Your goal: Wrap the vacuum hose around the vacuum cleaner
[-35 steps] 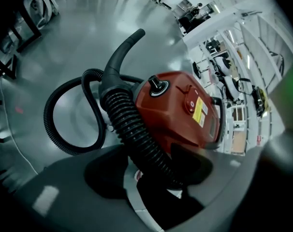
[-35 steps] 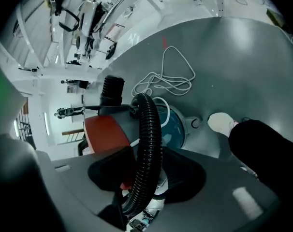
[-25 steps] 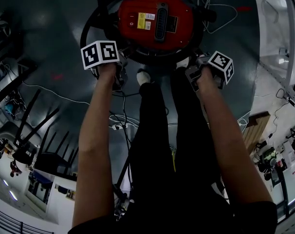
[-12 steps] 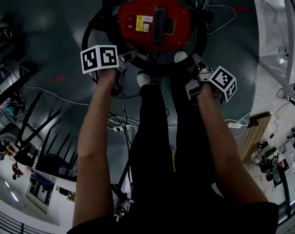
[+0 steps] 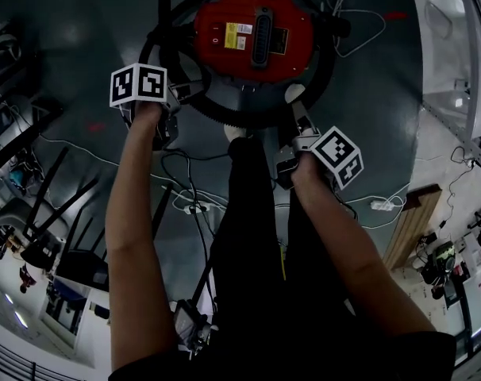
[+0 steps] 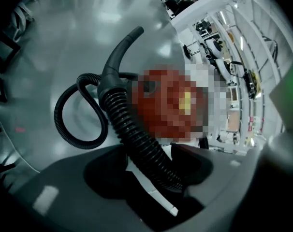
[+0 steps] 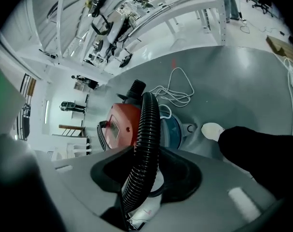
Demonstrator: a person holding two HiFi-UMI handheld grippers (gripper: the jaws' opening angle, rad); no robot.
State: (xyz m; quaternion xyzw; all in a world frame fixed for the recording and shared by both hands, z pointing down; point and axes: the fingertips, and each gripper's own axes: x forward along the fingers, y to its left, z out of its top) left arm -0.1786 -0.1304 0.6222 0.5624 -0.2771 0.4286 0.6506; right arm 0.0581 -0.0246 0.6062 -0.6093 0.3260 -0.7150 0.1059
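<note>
The red vacuum cleaner (image 5: 252,34) stands on the grey floor in front of my feet. Its black ribbed hose (image 5: 225,119) loops round the body's near side. My left gripper (image 5: 171,101) is at the vacuum's left, jaws open wide, and the hose (image 6: 137,139) runs loosely between them. From there the hose rises to the curved rigid handle (image 6: 118,57), with a loop (image 6: 64,115) lying to the left. My right gripper (image 5: 298,133) is near the front right, shut on the hose (image 7: 149,129). Beyond it shows the vacuum (image 7: 122,124).
My white shoes (image 5: 294,92) (image 5: 234,132) stand close to the vacuum's base. A white cord (image 5: 344,14) lies coiled behind the vacuum. Thin cables (image 5: 185,205) and a power strip (image 5: 381,205) cross the floor near my legs. Black chairs (image 5: 58,236) stand at the left.
The left gripper has moved left and slightly away from me, widening the hose loop on that side. The right gripper has drawn back toward me and to the left along the hose.
</note>
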